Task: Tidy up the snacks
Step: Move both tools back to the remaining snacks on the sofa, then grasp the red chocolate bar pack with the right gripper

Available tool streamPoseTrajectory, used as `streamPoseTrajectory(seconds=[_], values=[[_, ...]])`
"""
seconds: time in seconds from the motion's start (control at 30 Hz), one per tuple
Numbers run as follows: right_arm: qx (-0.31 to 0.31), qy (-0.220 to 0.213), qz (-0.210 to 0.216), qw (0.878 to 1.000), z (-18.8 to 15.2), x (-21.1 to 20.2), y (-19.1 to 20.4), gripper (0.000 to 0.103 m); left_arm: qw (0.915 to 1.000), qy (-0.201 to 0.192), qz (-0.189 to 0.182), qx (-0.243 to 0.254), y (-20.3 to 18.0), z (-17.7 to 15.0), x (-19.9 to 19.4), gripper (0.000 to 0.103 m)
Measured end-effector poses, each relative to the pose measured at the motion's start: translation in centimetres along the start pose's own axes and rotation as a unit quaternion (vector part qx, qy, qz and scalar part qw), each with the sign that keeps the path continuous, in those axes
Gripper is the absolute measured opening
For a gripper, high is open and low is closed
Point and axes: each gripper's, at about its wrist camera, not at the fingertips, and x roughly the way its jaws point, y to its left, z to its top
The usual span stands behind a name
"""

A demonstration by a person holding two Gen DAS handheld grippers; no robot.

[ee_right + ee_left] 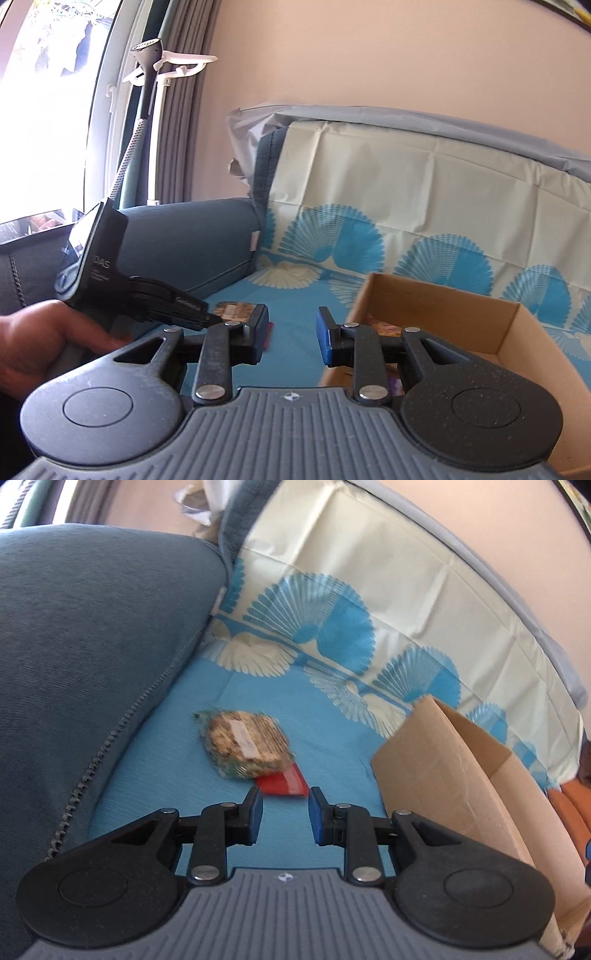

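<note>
A clear-wrapped brown grain snack bar [243, 744] lies on the blue cloth, overlapping a red packet [283, 783]. My left gripper [285, 814] is open and empty, hovering just short of the red packet. An open cardboard box [436, 764] stands to its right. In the right wrist view my right gripper [291, 334] is open and empty, above the cloth beside the box [513, 332], which holds some snack packets [384, 326]. The snack bar [234, 310] shows partly behind the left finger. The left gripper's body [110, 280] and the hand holding it show at left.
A dark blue sofa armrest [92, 657] rises at left. A cream and blue patterned cloth [369, 583] covers the seat and backrest. A garment steamer [147, 74] stands by the window and curtain. An orange item [569, 805] lies at far right.
</note>
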Motion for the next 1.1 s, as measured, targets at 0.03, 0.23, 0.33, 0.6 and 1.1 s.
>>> streamPoseTrajectory(seconds=[0.03,0.23,0.33,0.6,1.1], values=[[0.003,0.002,0.002,1.000,0.3,0.5,0.5,0.030,0.9999,-0.008,0.005,-0.007,0.3,0.1,-0.2,0.029],[0.056,0.031,0.003,0.998,1.3,6.7,2.8,0.031,0.9970,-0.057,0.013,-0.051,1.8,0.9,-1.6,0.029],[0.076,0.044,-0.023,0.996,1.1,11.1,3.4,0.037,0.9938,-0.080,0.013,-0.076,2.8,1.2,-2.6,0.029],[0.089,0.134,-0.051,0.986,-1.2,23.4,2.8,0.072,0.9891,-0.101,0.015,-0.105,3.9,1.9,-3.7,0.029],[0.047,0.195,-0.017,0.980,-4.6,29.0,3.4,0.054,0.9889,-0.095,-0.003,-0.115,4.3,2.2,-3.8,0.030]])
